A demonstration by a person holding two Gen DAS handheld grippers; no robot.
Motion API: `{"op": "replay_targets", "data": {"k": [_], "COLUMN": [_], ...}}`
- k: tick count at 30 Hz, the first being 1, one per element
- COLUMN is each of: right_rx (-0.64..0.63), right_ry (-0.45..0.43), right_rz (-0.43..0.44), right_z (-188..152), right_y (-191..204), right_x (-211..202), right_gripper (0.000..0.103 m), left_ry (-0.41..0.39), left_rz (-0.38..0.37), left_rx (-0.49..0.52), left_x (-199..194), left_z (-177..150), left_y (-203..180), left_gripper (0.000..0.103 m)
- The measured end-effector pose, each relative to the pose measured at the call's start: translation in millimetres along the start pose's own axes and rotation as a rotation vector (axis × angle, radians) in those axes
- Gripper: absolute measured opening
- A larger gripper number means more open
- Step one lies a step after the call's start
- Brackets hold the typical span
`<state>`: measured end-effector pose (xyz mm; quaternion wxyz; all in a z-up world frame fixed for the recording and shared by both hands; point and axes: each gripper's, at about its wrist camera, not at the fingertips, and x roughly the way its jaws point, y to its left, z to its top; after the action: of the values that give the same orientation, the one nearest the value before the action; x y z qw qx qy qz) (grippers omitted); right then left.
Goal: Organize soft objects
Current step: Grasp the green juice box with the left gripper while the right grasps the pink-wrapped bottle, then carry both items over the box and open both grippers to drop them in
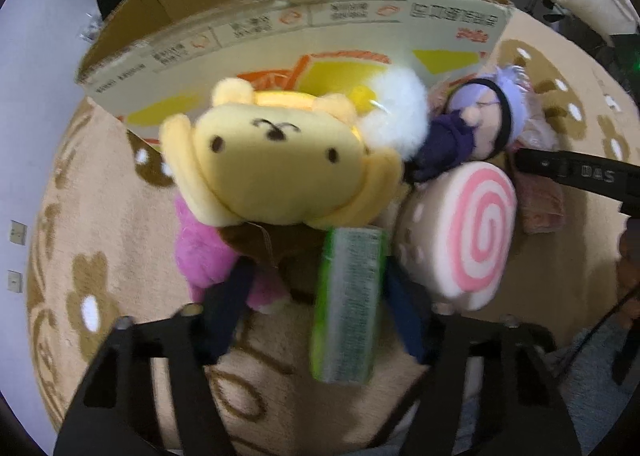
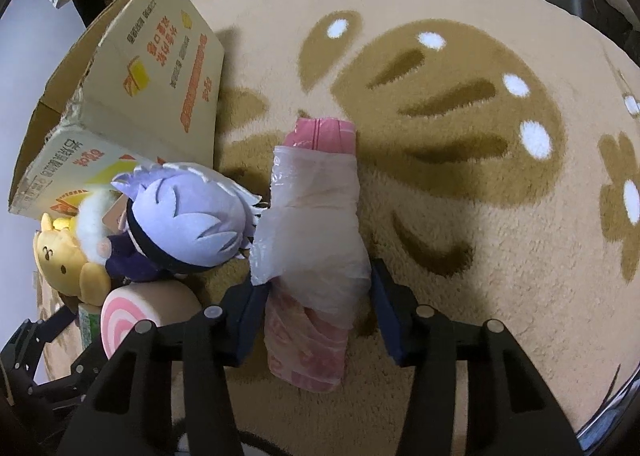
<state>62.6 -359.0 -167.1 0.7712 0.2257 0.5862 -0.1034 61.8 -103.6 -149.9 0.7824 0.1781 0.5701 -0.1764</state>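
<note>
A pile of soft toys is heaped on the beige rug [image 2: 460, 216] in front of the cardboard box [image 1: 280, 40]. The left tool [image 1: 316, 292] is set around the brown lower part of the yellow bear plush [image 1: 276, 160] and a green packet [image 1: 348, 304]; whether its pads press cannot be told. The right tool [image 2: 316, 308] is spread astride the plastic-wrapped pink roll [image 2: 312, 248], its pads apparently not touching. A purple-haired doll [image 2: 188, 224] and a pink swirl cushion [image 1: 472, 232] lie between them.

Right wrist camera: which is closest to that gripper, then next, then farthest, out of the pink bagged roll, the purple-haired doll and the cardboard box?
1. Pink bagged roll, between the right gripper's fingers.
2. Purple-haired doll, to the left.
3. Cardboard box, upper left, farthest.
</note>
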Motion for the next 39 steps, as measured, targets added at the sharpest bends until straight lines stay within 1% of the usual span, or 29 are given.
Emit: {"op": "replay_targets", "data": {"k": [1, 2, 4, 5, 8, 10, 12, 13, 14, 15, 16, 18, 20, 21, 24, 28, 31, 33, 34, 35, 39], "right_rx": [-0.004, -0.010, -0.026, -0.033, -0.047, -0.045, -0.045, -0.043, -0.041, -0.037, -0.041, -0.067, -0.072, -0.080, -0.090, -0.097, -0.116, -0.133, -0.138, -0.146, -0.182], "right_ry": [0.002, 0.004, 0.005, 0.004, 0.000, -0.005, -0.015, -0.022, -0.029, -0.037, -0.044, -0.064, -0.086, -0.112, -0.165, -0.210, -0.250, -0.280, -0.295, -0.312, -0.406], "right_rz": [-0.002, -0.007, -0.023, -0.030, -0.041, -0.035, -0.028, -0.020, 0.000, 0.044, 0.055, 0.034, 0.051, 0.061, 0.058, 0.084, 0.097, 0.103, 0.110, 0.114, 0.125], "right_z": [0, 0, 0, 0, -1, -1, 0, 0, 0, 1, 1, -2, -4, -7, -12, -19, -20, -25, -28, -31, -40], "right_y": [0, 1, 5, 8, 14, 13, 14, 14, 14, 14, 17, 23, 29, 31, 35, 36, 38, 44, 38, 36, 35], "right_x": [1, 2, 2, 3, 6, 7, 6, 5, 4, 2, 1, -2, -6, -10, -22, -36, -57, -64, -81, -86, -110], "right_gripper": [0.056, 0.056, 0.056, 0.056, 0.054, 0.050, 0.040, 0.037, 0.028, 0.018, 0.018, 0.017, 0.017, 0.017, 0.017, 0.017, 0.016, 0.017, 0.017, 0.017, 0.017], "left_ry": [0.012, 0.020, 0.027, 0.028, 0.027, 0.024, 0.013, 0.004, -0.002, -0.009, -0.018, -0.034, -0.042, -0.044, -0.067, -0.110, -0.149, -0.173, -0.190, -0.202, -0.256], "left_rz": [-0.012, -0.025, -0.052, -0.059, -0.062, -0.061, -0.059, -0.056, -0.054, -0.052, -0.048, -0.043, -0.040, -0.038, -0.032, -0.028, -0.013, 0.001, 0.011, 0.014, 0.029], "left_rx": [-0.002, -0.004, -0.017, -0.021, -0.031, -0.033, -0.035, -0.033, -0.033, -0.031, -0.028, -0.029, -0.035, -0.039, -0.038, -0.038, -0.046, -0.054, -0.063, -0.071, -0.108], "left_x": [1, 2, 2, 2, 0, -2, -6, -7, -9, -10, -13, -17, -20, -20, -28, -48, -63, -72, -77, -81, -95], "left_z": [-1, -2, -3, -3, -3, -3, -4, -4, -3, -4, -2, -1, -1, -1, -4, -11, -18, -21, -24, -23, -25], "left_y": [-1, -2, -3, -3, -5, -4, 3, 7, 7, 7, 5, 7, 8, 8, 7, 11, 17, 21, 24, 26, 37], "left_gripper": [0.048, 0.044, 0.033, 0.030, 0.028, 0.027, 0.027, 0.027, 0.027, 0.027, 0.027, 0.027, 0.027, 0.027, 0.027, 0.026, 0.026, 0.026, 0.026, 0.026, 0.027]}}
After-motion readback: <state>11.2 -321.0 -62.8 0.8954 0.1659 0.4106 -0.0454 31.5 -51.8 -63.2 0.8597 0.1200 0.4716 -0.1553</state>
